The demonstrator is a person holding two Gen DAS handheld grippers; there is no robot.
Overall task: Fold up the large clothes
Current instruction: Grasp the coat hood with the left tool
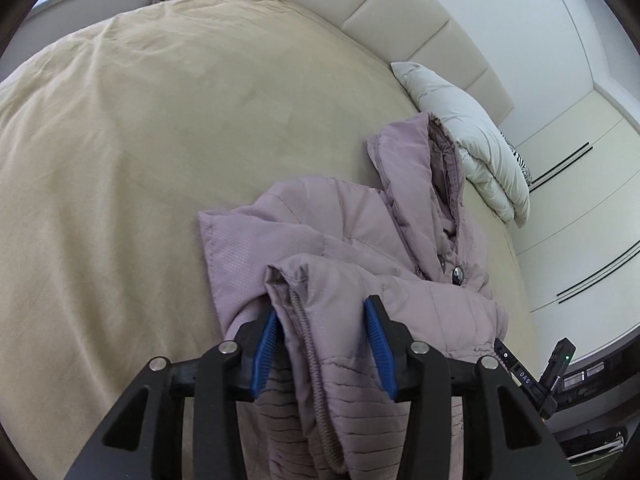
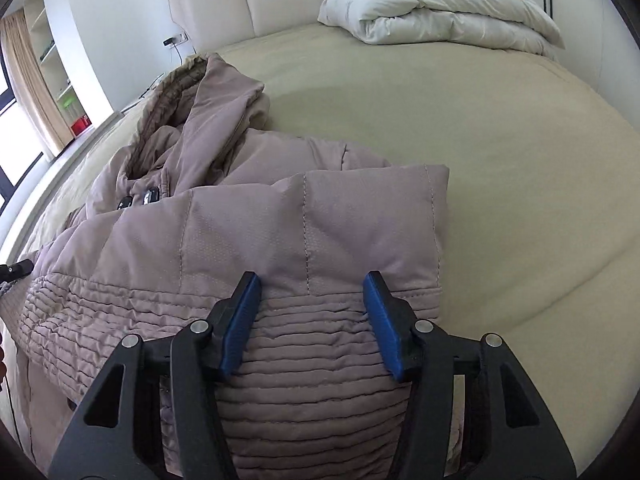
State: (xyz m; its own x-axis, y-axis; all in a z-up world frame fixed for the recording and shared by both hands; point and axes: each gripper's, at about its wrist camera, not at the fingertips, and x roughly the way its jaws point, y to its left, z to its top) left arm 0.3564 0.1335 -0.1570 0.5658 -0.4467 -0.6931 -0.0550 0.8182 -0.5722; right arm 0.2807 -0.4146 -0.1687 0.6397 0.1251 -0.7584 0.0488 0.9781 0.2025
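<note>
Left gripper (image 1: 320, 344) standing open astride jacket (image 1: 340, 240) sleeve | right gripper (image 2: 312, 320) hovering open over hem | bed (image 1: 140, 140) | lettering "DAS" showing on black device (image 1: 524, 378)

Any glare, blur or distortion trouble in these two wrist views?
Left wrist view: sharp, soft even daylight, strong fisheye bending the bed and headboard, dark corners. Right wrist view: also sharp, the window at the left edge blown out, the jacket clearly lit, no motion blur.
</note>
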